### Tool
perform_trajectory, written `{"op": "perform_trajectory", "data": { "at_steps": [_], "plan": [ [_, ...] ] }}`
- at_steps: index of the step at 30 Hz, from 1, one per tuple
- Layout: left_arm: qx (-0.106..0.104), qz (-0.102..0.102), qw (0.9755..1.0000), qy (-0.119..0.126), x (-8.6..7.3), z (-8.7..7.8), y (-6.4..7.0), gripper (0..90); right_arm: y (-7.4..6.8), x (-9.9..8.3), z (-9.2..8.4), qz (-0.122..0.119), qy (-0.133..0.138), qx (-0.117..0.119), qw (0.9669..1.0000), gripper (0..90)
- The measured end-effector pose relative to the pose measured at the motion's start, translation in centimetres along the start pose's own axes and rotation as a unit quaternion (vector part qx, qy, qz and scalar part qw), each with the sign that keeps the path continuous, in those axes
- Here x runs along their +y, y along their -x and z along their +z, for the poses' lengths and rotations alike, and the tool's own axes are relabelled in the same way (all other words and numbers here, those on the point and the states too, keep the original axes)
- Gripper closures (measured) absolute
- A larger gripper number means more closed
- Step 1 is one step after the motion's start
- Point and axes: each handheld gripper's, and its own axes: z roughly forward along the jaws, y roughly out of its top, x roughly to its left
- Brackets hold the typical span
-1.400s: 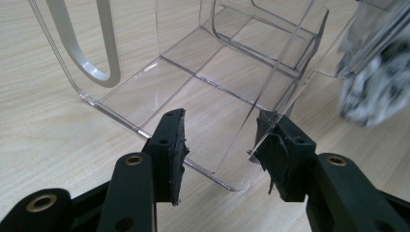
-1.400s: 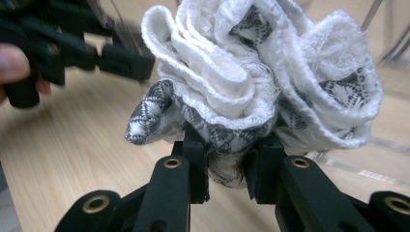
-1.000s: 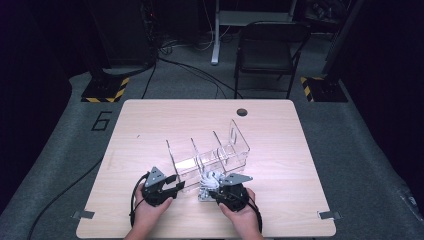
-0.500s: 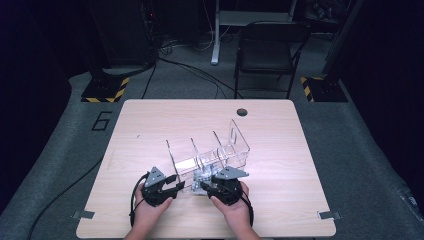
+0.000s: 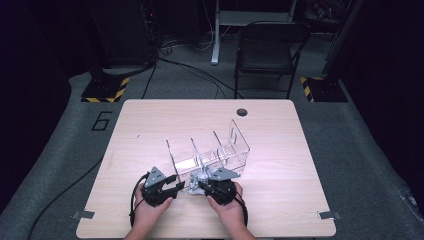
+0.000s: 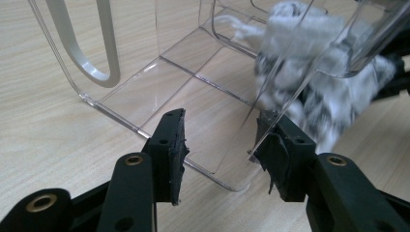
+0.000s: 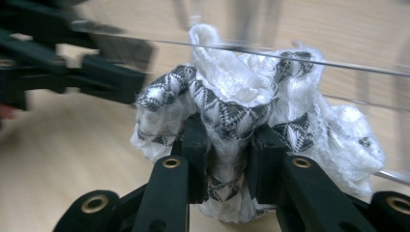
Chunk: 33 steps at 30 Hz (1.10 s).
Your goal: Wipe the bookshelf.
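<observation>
Cloth: we saw a bunched white cloth with a black woven pattern (image 7: pixel 227 116) pinched in our right gripper (image 7: pixel 227 159), at the near open end of the clear organizer, low over the table just in front of our hands.
Right gripper: its two black jaws had just been closing and pressed together on a fold of the cloth, the fabric bulging out above and on both sides of them. In the high view the right gripper (image 5: pixel 210 184) sat right at the organizer's near edge.
Left gripper: our left gripper (image 6: pixel 220 140) stood with its jaws spread apart, one on each side of the near corner of the organizer's base, the right-hand pad touching the clear wall edge; we could not tell whether the other pad touched. In the high view it (image 5: pixel 175 186) lay just beside the right gripper.
Organizer: the clear plastic organizer (image 5: pixel 210 152) stood with several upright dividers, set slantwise near the middle of the table.
Table: the light wooden table (image 5: pixel 150 125) carried the organizer.
Other view: from the left gripper view the cloth (image 6: pixel 309 63) showed through the clear wall.
</observation>
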Motion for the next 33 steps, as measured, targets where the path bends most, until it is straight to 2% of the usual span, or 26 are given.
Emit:
{"op": "perform_trajectory", "data": {
  "at_steps": [5,6,9,13,15,17,19,24,28,33],
  "plan": [
    [0.002,-0.004,1.0000,0.001,0.0,0.1,0.1,53.2,3.1,-0.4,-1.4,0.044,0.008,-0.041,0.9982,73.0],
    [0.001,-0.004,1.0000,0.001,0.0,0.1,0.1,53.2,3.4,-0.5,-1.5,0.056,0.010,-0.039,0.9976,72.9],
    [-0.003,-0.004,1.0000,-0.003,0.1,0.0,0.0,53.2,3.0,-0.6,-1.4,0.059,0.015,-0.034,0.9975,72.6],
    [-0.005,-0.001,1.0000,-0.004,0.0,0.0,0.0,53.2,0.9,-0.2,-0.2,0.031,0.009,0.003,0.9995,72.5],
    [-0.005,-0.001,1.0000,-0.004,0.0,0.0,-0.1,53.2,-0.1,0.0,0.3,0.010,0.003,0.011,0.9999,72.5],
    [-0.005,-0.003,1.0000,-0.001,0.0,0.0,-0.1,53.2,-0.4,0.2,0.4,-0.007,-0.001,0.009,0.9999,72.7],
    [-0.005,-0.003,1.0000,0.000,0.0,0.0,-0.1,53.2,0.2,0.1,0.2,0.004,-0.003,0.013,0.9999,73.1],
    [-0.003,-0.004,1.0000,0.001,0.0,0.0,-0.1,53.2,3.0,-0.3,-1.1,0.044,-0.004,-0.009,0.9990,73.6],
    [-0.004,-0.005,1.0000,-0.001,0.0,0.0,0.0,53.6,4.6,-0.9,-2.0,0.059,-0.002,-0.032,0.9977,73.4],
    [-0.003,-0.008,1.0000,0.001,0.0,0.0,-0.1,53.5,5.3,-1.6,-2.9,0.060,-0.009,-0.044,0.9972,73.1]
  ]
}}
